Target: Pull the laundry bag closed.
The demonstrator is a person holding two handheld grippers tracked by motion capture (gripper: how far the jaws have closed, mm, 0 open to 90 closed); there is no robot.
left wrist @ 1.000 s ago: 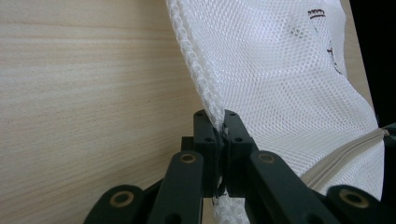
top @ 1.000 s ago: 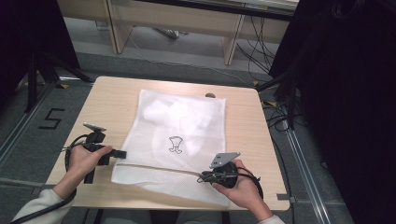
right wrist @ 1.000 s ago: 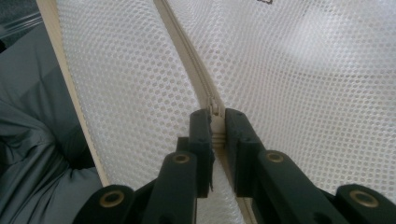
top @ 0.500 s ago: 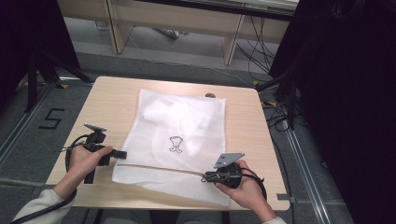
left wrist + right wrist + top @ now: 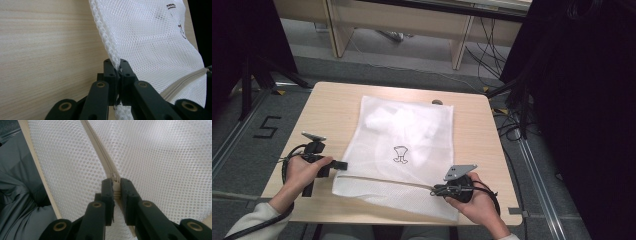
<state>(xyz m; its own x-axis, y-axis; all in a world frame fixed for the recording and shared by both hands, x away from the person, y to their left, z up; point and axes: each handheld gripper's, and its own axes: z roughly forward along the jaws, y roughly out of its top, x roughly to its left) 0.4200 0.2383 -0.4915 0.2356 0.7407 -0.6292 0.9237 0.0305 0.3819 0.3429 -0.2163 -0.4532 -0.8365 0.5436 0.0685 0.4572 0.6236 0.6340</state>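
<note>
Wooden table [image 5: 337, 110], white mesh bag [image 5: 402, 130] flat mid-surface; our left gripper [image 5: 117, 72] clamps its left seam, right gripper [image 5: 115, 187] clamps the zipper pull [image 5: 114, 178] near front edge; we keep the seam taut, drag straight along the zipper [image 5: 387, 180]

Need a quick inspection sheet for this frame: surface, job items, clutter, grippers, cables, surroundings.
Surface: light wooden table, bare around the bag.
Job's things: white mesh bag lying flat, small black print on it, pale contents inside at the far end; its zipper runs across the near end.
Clutter: one small dark spot on the table at the bag's far edge; cannot tell what it is.
Grippers: left gripper shut on the bag's side seam; right gripper shut on the zipper at its slider.
Cables: a loop trails from each gripper; loose cables on the floor beyond the table.
Surroundings: grey floor with a "5" mark, wooden furniture behind, black drapes at both sides.
</note>
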